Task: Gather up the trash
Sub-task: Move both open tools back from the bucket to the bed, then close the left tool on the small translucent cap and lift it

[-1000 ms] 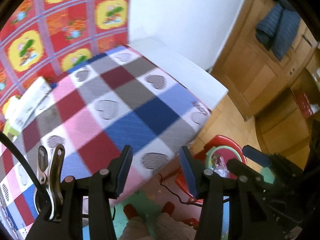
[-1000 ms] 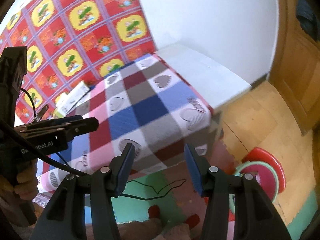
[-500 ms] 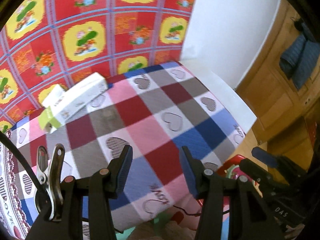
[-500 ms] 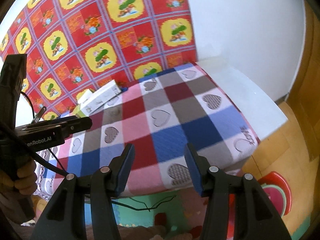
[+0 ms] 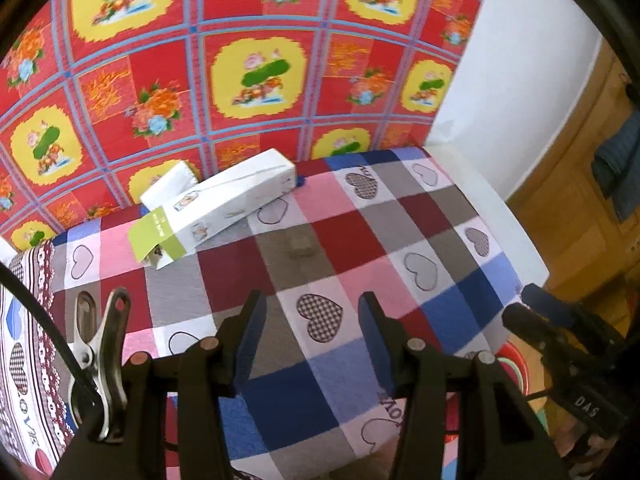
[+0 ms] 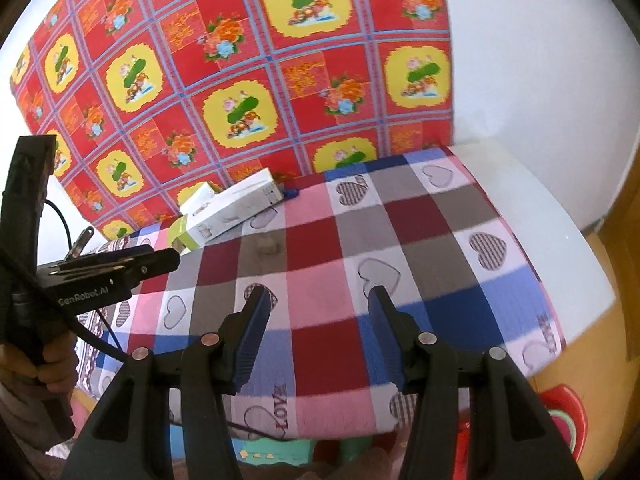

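Claws: left claw [image 5: 310, 334] and right claw [image 6: 318, 330] both parted, empty, hovering over checked counter [image 5: 440, 280]. White cartons [image 5: 224, 204] at eleven o'clock, against floral wall covering [image 5: 256, 76].

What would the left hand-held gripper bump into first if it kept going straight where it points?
Most likely the checked tablecloth. The left hand-held gripper is open, empty and angled down at it. The white boxes lie farther back and to the left, off its line, though depth is hard to judge.
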The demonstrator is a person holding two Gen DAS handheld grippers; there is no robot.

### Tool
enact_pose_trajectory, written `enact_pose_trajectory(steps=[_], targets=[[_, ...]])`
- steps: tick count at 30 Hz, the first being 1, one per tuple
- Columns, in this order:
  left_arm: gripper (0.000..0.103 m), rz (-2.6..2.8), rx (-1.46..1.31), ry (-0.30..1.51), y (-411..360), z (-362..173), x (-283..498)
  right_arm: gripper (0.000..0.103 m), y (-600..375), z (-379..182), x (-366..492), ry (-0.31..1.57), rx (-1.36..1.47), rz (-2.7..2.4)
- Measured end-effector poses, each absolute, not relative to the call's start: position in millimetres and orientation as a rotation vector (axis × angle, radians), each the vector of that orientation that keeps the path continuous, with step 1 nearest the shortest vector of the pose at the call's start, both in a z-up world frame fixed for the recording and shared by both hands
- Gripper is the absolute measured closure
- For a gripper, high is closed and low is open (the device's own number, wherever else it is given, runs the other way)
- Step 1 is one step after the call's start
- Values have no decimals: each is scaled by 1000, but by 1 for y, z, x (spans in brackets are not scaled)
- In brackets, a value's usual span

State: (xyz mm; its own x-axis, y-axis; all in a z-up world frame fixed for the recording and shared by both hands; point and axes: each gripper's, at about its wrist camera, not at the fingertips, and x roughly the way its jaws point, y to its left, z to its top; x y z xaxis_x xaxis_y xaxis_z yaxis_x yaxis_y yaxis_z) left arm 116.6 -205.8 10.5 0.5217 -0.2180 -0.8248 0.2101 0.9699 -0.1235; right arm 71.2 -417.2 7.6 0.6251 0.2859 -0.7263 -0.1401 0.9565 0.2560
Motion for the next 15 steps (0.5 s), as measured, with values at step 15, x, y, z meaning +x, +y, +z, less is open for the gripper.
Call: enact_pose_trajectory(steps=[15], targets=[[52, -115, -109, 1041, -225, -28, 176, 50, -435, -23, 164, 924, 125, 449]])
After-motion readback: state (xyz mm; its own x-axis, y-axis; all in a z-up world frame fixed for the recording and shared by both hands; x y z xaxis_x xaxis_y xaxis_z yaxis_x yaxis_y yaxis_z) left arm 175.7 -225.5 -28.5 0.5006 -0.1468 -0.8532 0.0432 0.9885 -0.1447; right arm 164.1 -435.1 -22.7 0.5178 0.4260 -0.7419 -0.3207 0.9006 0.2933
